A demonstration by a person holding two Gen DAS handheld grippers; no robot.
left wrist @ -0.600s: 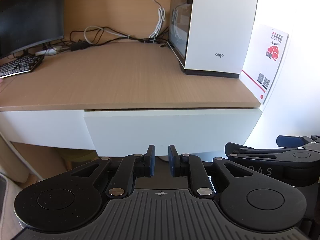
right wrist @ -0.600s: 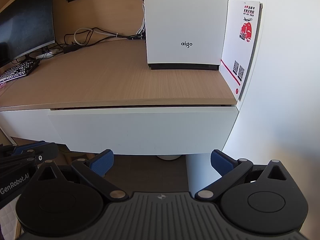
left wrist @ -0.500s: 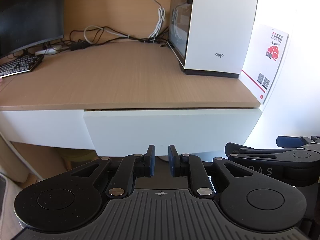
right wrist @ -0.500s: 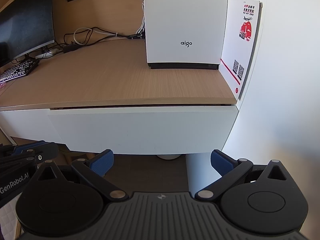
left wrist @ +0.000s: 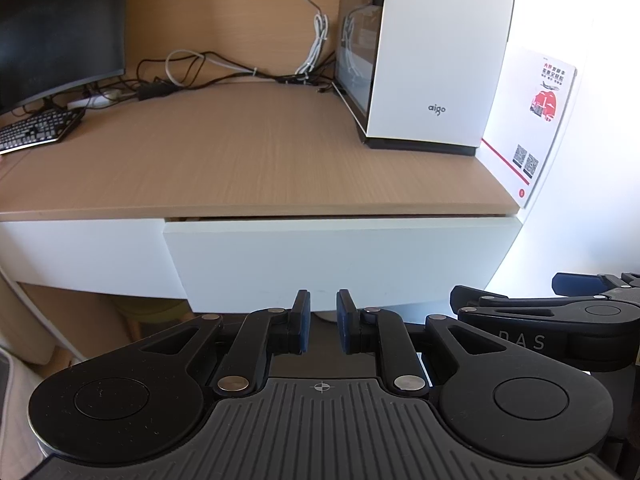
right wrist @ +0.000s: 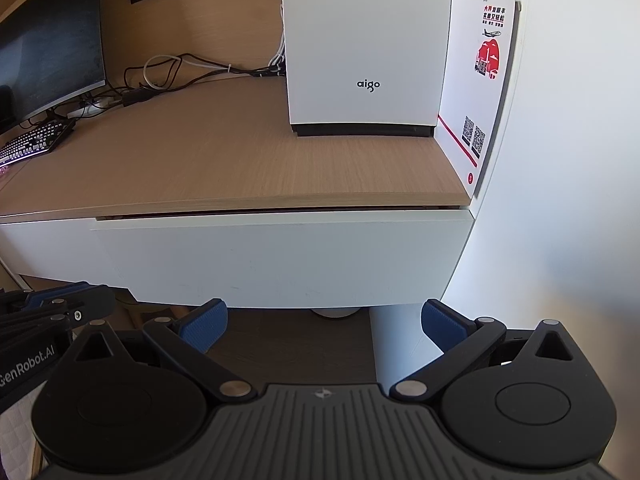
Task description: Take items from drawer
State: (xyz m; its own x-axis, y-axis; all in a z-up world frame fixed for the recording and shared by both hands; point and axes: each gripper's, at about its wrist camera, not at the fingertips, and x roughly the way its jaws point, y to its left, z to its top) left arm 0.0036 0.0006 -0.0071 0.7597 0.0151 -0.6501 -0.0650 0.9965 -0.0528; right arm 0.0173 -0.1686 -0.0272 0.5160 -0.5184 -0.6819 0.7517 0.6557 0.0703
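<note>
A white drawer front (left wrist: 340, 256) (right wrist: 280, 256) sits under the right half of the wooden desk top (left wrist: 240, 160), with a thin dark gap along its top edge. It stands slightly proud of the white panel to its left, and its inside is hidden. My left gripper (left wrist: 322, 322) hangs just below the drawer's lower edge, its blue pads nearly together with nothing between them. My right gripper (right wrist: 324, 326) is wide open below the drawer's right half, touching nothing. The two grippers are side by side.
A white aigo computer case (right wrist: 368, 40) stands at the desk's back right, beside a printed card (right wrist: 480, 92) leaning on the white wall. Cables (left wrist: 200, 68), a keyboard (left wrist: 36, 130) and a dark monitor (left wrist: 60, 28) sit at the left. A white post (right wrist: 396, 344) stands under the desk.
Both views have drifted very slightly. The jaws and the drawer look the same as before.
</note>
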